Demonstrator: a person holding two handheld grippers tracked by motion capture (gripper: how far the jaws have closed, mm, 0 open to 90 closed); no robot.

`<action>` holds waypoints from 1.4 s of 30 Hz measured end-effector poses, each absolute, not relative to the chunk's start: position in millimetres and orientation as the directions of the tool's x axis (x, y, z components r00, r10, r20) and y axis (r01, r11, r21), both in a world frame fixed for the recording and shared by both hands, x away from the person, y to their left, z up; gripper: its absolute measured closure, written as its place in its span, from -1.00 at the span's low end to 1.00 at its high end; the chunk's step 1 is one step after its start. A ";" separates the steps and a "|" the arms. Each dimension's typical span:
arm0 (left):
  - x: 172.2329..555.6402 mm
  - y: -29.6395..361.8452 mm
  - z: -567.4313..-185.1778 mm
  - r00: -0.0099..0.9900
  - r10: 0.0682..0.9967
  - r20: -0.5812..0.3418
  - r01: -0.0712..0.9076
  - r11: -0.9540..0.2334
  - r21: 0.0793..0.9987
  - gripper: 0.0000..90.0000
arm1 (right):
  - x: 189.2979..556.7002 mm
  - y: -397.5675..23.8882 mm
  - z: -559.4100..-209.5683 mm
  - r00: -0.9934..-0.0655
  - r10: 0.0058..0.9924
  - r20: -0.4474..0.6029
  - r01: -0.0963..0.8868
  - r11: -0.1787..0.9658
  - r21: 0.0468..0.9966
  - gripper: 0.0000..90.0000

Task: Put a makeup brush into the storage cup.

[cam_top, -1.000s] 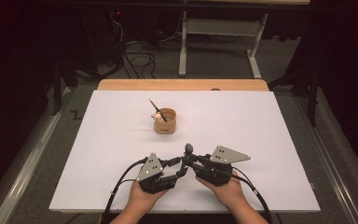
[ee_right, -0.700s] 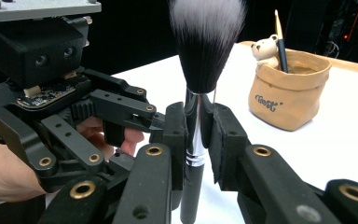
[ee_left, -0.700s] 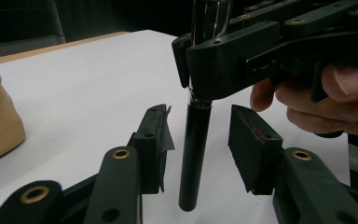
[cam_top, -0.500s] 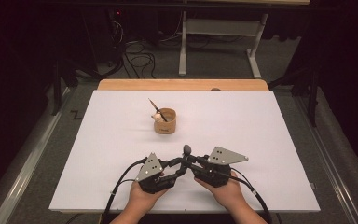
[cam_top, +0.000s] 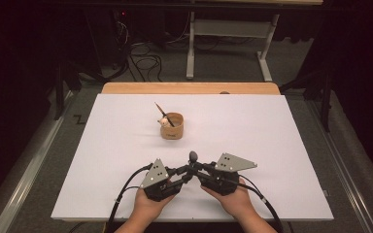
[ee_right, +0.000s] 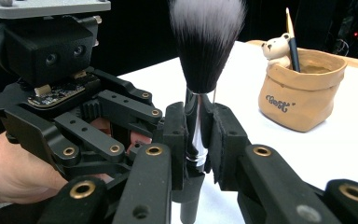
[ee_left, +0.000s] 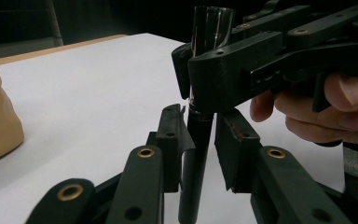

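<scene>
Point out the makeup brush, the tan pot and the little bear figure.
makeup brush [ee_right: 206, 44]: right gripper view, on the bristle head.
tan pot [ee_right: 303, 100]: right gripper view, on its front wall beside the lettering.
bear figure [ee_right: 276, 48]: right gripper view, on its head at the pot's rim.

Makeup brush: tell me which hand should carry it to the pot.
Right, probably. The right gripper is shut on the makeup brush at its metal collar; the left gripper, just closing, flanks the black handle, and the pot lies ahead.

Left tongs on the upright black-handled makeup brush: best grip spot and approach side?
Grip the black lower handle, below the shiny metal ferrule that the right tongs already clamp. Come level from the person's left, jaws either side of the shaft: the brush stands upright, its handle slim and straight. The left tongs have just been closing around it.
</scene>
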State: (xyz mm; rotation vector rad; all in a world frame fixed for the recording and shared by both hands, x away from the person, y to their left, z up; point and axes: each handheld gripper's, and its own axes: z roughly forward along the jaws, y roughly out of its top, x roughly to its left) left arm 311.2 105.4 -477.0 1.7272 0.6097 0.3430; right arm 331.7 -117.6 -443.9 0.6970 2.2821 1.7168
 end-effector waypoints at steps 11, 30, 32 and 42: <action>311.3 105.7 -477.8 0.820 0.564 -0.097 0.217 -0.150 0.965 0.73 | 332.1 -117.5 -444.3 -0.869 0.478 0.128 0.254 0.209 0.944 0.77; 310.8 105.6 -477.7 0.823 0.562 -0.081 0.202 -0.156 0.967 0.76 | 334.8 -118.8 -444.8 -0.865 0.472 0.167 0.284 0.189 0.940 0.68; 310.7 105.7 -477.6 0.823 0.562 -0.082 0.202 -0.156 0.967 0.76 | 335.7 -119.5 -444.9 -0.865 0.470 0.175 0.292 0.187 0.938 0.63; 311.0 106.3 -477.6 0.821 0.565 -0.083 0.205 -0.155 0.966 0.76 | 336.7 -120.3 -444.8 -0.870 0.456 0.189 0.296 0.176 0.939 0.44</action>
